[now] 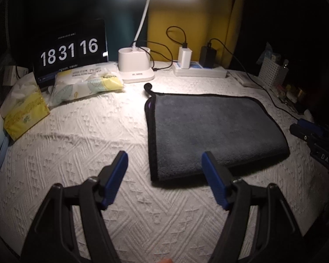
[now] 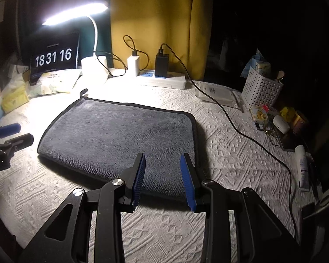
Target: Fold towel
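Note:
A dark grey towel (image 1: 215, 129) with black edging lies folded flat on the white textured tablecloth; it also shows in the right wrist view (image 2: 120, 135). Its hanging loop (image 1: 147, 87) sticks out at the far left corner. My left gripper (image 1: 165, 161) is open and empty, just above the cloth at the towel's near left corner. My right gripper (image 2: 162, 164) is open and empty, over the towel's near right edge. The right gripper (image 1: 315, 140) shows at the right edge of the left wrist view, the left gripper (image 2: 8, 135) at the left edge of the right wrist view.
A desk lamp (image 1: 135, 65), a clock screen (image 1: 70, 50), tissue packs (image 1: 85, 83) and a power strip (image 1: 199, 71) with chargers stand along the back. A black cable (image 2: 252, 140) runs across the right side. A white basket (image 2: 261, 89) and small items sit at the right.

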Available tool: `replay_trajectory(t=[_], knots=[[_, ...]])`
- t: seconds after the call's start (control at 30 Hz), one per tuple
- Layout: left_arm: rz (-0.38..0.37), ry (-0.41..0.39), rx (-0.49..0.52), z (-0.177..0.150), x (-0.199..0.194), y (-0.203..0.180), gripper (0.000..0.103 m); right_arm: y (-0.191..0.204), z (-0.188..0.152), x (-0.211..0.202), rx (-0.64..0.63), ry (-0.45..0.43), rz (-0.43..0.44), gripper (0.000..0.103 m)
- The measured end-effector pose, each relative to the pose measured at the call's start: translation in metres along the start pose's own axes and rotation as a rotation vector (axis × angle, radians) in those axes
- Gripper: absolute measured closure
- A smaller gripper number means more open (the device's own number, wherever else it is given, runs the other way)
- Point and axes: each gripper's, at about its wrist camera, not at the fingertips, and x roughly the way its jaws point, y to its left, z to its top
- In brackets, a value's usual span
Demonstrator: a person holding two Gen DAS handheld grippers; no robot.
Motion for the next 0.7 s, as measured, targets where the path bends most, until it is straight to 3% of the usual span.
replay_trajectory(t=[0.7], knots=[[-0.039, -0.066, -0.018, -0.023, -0.055, -0.012, 0.032, 0.017, -0.020, -0.059, -0.012, -0.071, 0.010, 0.068]])
